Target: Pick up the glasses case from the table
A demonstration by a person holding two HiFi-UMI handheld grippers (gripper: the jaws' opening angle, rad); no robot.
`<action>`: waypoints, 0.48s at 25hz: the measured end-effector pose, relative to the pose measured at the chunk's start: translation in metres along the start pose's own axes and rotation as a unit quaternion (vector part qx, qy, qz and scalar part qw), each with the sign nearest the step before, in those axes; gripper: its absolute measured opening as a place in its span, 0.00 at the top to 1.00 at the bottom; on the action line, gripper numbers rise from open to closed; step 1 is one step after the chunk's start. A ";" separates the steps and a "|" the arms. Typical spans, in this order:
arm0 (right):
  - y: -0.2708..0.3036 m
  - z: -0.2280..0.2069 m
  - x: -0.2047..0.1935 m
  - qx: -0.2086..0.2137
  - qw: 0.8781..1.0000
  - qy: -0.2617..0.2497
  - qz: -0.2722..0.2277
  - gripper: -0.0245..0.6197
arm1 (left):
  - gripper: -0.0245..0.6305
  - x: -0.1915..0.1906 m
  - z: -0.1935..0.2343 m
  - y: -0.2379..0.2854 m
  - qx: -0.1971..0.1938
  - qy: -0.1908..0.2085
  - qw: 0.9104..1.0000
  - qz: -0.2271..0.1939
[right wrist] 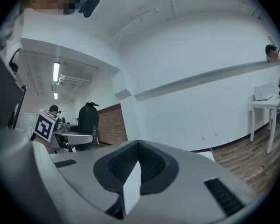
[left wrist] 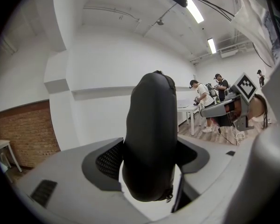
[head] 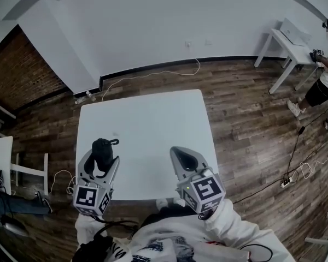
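Left claw (head: 101,160) grips black glasses case (left wrist: 150,134) — lettering reads "HERY".

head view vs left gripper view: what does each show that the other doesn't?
Head view only: the white table under both grippers, and a white cable on the wood floor behind it. Left gripper view only: the left gripper's pads pressed against the sides of the glasses case, plus the ceiling lights. Both: the dark case standing up in that gripper, and the right gripper, shut and empty.
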State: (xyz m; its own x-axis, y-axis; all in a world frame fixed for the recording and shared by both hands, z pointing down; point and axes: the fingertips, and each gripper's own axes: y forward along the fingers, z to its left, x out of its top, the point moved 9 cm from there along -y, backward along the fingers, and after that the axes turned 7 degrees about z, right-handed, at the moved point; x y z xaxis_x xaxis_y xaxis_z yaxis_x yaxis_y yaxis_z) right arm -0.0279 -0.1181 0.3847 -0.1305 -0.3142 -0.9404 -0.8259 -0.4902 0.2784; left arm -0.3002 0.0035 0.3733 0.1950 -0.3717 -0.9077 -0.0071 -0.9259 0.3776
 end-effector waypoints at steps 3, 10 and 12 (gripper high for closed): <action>-0.003 0.001 -0.001 0.000 1.000 0.001 -0.002 0.96 | 0.44 -0.001 -0.002 -0.003 0.001 0.001 1.000 -0.003; -0.012 -0.002 0.002 -0.011 1.000 -0.013 -0.010 0.96 | 0.44 0.004 -0.008 -0.005 0.006 -0.001 1.000 0.003; -0.014 -0.004 0.003 -0.010 1.000 -0.010 -0.011 0.96 | 0.44 0.005 -0.010 -0.003 0.006 0.000 1.000 -0.001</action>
State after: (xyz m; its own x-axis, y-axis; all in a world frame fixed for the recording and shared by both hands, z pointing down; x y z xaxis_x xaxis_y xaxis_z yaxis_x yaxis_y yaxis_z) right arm -0.0148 -0.1156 0.3793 -0.1241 -0.2863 -0.9501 -0.8181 -0.5124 0.2612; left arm -0.2895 0.0055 0.3695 0.1956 -0.3705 -0.9080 -0.0178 -0.9271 0.3744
